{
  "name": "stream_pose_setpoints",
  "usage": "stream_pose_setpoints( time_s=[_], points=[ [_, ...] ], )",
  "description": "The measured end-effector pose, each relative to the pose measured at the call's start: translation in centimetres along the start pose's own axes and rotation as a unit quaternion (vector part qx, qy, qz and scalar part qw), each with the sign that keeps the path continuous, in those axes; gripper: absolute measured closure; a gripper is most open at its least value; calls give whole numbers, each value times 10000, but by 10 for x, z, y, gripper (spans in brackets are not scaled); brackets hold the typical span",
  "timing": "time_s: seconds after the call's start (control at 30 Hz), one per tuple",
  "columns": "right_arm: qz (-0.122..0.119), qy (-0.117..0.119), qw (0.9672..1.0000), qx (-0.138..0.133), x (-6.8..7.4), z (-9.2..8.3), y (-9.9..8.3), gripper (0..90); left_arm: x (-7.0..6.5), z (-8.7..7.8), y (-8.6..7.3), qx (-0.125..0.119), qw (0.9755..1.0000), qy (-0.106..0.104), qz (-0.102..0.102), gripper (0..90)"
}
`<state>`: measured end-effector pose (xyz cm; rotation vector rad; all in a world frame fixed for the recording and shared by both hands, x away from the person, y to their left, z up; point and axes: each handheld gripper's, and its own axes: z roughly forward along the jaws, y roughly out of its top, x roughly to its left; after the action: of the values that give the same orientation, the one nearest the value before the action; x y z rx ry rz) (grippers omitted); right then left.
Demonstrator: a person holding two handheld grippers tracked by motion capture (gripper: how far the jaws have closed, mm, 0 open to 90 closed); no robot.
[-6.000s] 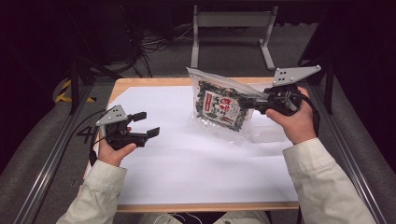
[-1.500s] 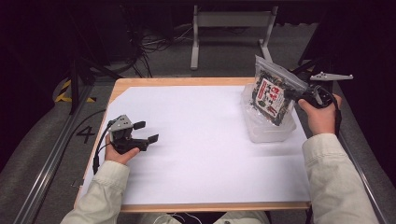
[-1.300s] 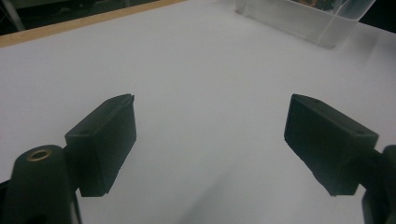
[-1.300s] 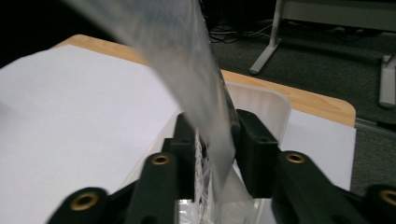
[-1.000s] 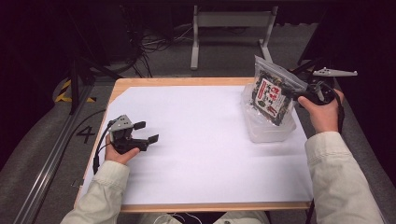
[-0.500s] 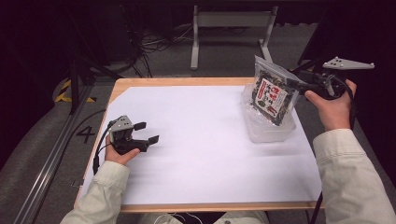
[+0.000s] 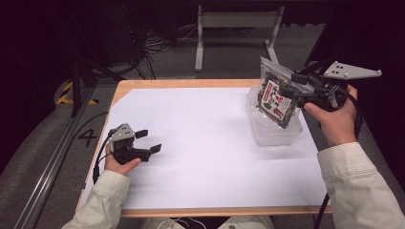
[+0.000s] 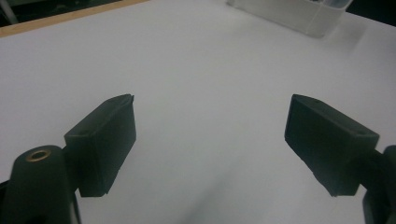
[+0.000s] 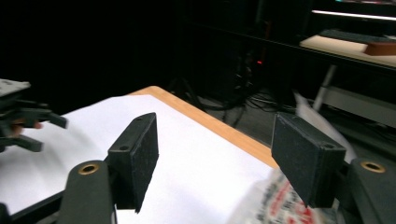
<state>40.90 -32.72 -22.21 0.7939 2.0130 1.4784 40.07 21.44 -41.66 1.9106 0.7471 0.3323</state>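
Snack bag standing in the clear tub at the table's far right, both grippers spread and empty.

At the left, near the front edge of the white sheet covering the table: left gripper low over the paper in a hand, jaws wide apart, nothing between them in the left gripper view but bare white surface. Toward the middle: plain white sheet. Farther right: clear plastic container on the sheet near its right edge, with the clear snack bag propped upright inside, printed label facing the middle of the table, top tilted toward the right. At the far right: right gripper raised just beside the bag's top, jaws just opened wider and off the bag, pads clear of it; bag blurred below those jaws in the right gripper view.
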Motion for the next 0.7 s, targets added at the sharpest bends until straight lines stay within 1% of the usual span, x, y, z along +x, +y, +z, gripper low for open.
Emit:
stream_pose_setpoints(
  time_s=[0.03,0.13,0.17,0.23,0.33,0.37,0.43,0.5,0.63,0.7],
  points=[
    [-7,83,10000,-17,5,1,-1,314,-2,-1,0,11,10000,-32,-33,173],
    [-57,282,9996,-17,17,6,-5,309,-6,-3,1,-37,10000,-60,42,171],
    [-61,322,9995,-5,19,7,-7,306,-7,-4,1,-9,10000,-69,47,170],
    [-92,407,9991,25,25,10,-10,301,-9,-5,1,-41,9999,-99,113,169],
    [-94,525,9986,12,33,13,-16,292,-13,-8,1,-96,9998,-142,102,168],
    [-92,560,9984,0,35,13,-17,288,-13,-9,1,-145,9997,-162,61,168],
    [-70,632,9980,-31,39,14,-21,276,-14,-10,0,-150,9996,-227,13,166],
    [-61,686,9976,-51,42,14,-24,261,-14,-11,-2,-162,9997,-203,29,164],
    [11,907,9959,-74,48,17,-36,203,-16,-13,-5,-178,9996,-211,-9,163],
    [-5,952,9954,-50,51,19,-43,191,-17,-14,-6,-176,9996,-201,32,162]
  ],
)
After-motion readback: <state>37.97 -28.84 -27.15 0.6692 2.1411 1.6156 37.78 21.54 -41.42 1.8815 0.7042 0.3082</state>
